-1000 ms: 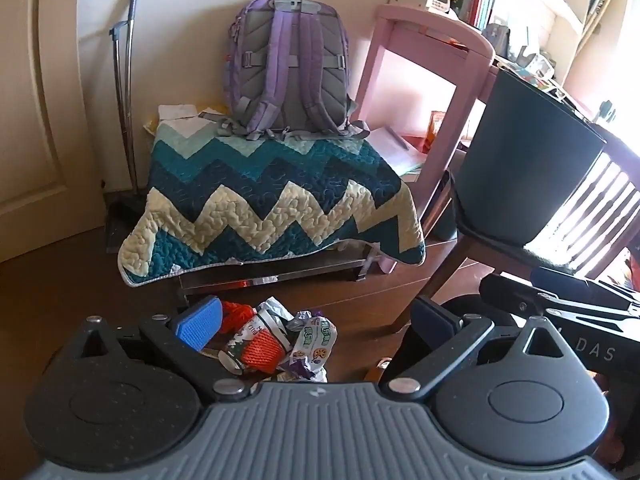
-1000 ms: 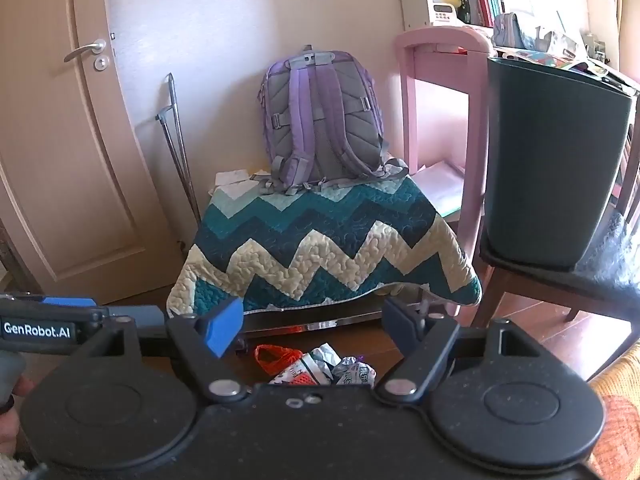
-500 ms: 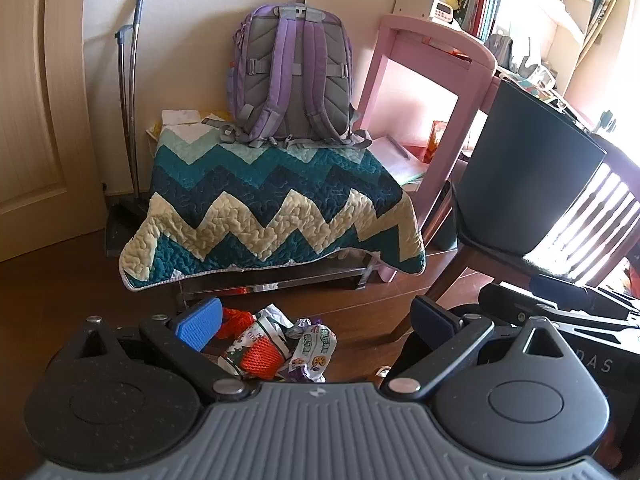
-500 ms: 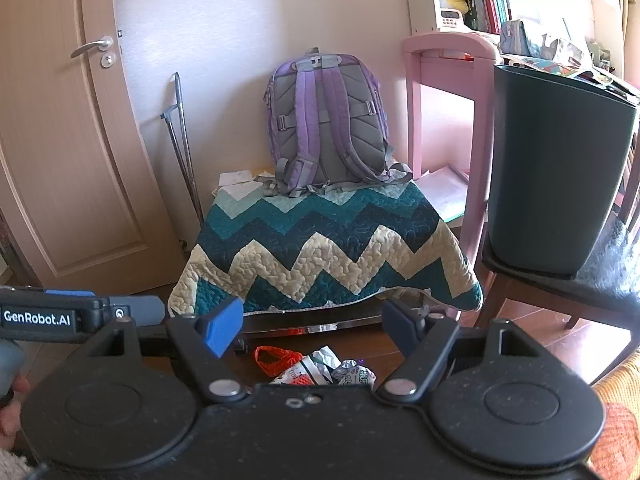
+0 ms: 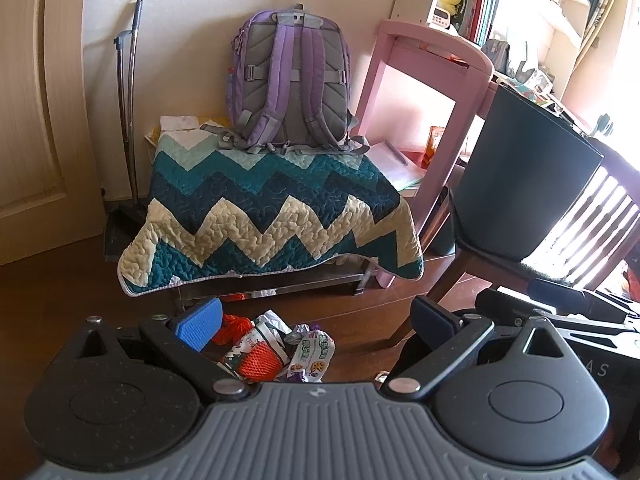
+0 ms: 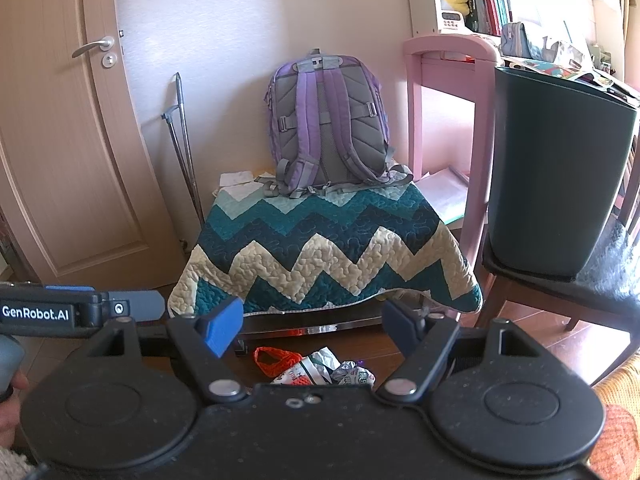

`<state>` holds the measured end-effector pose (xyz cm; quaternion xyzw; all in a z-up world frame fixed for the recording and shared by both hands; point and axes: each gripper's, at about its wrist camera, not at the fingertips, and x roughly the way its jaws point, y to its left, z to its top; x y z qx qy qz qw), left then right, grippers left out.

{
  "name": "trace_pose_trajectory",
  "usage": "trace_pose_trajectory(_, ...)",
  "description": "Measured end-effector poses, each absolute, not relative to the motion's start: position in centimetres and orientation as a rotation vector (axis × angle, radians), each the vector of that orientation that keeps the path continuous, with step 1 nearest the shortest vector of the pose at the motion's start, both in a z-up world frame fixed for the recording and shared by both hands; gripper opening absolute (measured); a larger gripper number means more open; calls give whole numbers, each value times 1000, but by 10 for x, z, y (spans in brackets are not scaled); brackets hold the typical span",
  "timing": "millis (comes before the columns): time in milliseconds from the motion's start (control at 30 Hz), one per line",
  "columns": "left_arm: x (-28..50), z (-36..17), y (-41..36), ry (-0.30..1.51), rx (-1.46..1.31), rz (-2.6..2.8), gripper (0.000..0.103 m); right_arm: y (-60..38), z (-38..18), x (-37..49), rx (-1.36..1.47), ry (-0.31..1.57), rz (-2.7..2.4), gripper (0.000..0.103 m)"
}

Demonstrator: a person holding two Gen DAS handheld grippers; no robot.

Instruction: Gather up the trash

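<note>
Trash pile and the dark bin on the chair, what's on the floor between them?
Bare wood floor, crossed only by the chair leg; the left wrist view shows it between the trash pile and the bin.

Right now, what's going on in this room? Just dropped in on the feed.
A person holds two grippers above a small heap of trash on the wooden floor: an orange net, crumpled wrappers. The left gripper and right gripper are both open and empty. Nothing is picked up yet. A dark bin stands on a chair to the right, beside a quilt-covered bench with a purple backpack.
</note>
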<state>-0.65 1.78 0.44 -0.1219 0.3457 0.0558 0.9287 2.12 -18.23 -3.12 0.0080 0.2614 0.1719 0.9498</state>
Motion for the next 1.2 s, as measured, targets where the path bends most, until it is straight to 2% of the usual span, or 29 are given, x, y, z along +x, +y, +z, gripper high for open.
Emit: trace_pose_trajectory(1200, -5, 6, 15, 701, -221, 108, 101, -182, -27, 16, 2, 502, 343, 76)
